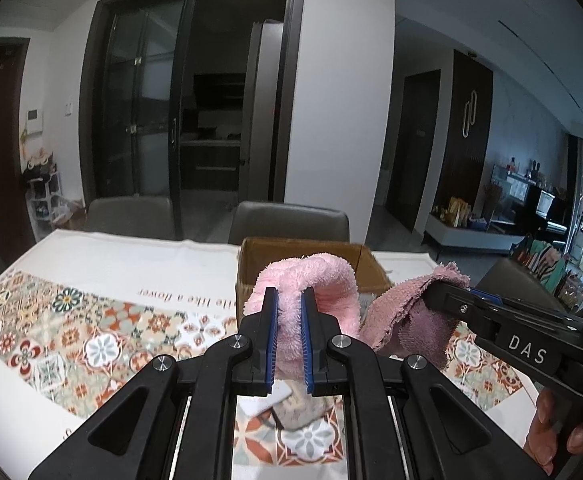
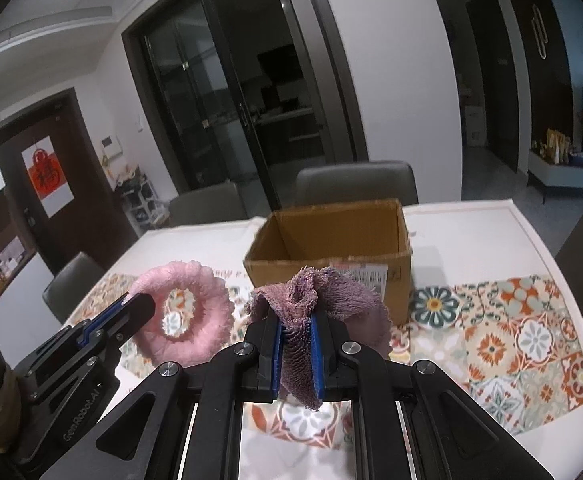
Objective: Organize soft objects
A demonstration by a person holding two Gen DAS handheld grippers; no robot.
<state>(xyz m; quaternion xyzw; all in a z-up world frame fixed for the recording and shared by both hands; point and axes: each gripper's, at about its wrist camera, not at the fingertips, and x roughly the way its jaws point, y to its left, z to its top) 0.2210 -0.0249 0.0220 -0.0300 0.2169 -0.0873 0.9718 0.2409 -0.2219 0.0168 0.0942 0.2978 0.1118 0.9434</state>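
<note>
Left claw (image 1: 289,304) clamped on pink towel (image 1: 315,280); right claw (image 2: 296,332) clamped on mauve cloth (image 2: 323,296). Both held aloft before the box (image 2: 331,240). Risk: drooping ends catching its rim on release.

Left claw (image 1: 289,300) and right claw (image 2: 296,324) clamped — held aloft.

Patterned tablecloth (image 2: 523,332) covers table; two grey chairs (image 2: 355,182) at far side, dark glass sliding doors (image 1: 147,96) behind, red paper decoration (image 2: 45,172) on brown door.
</note>
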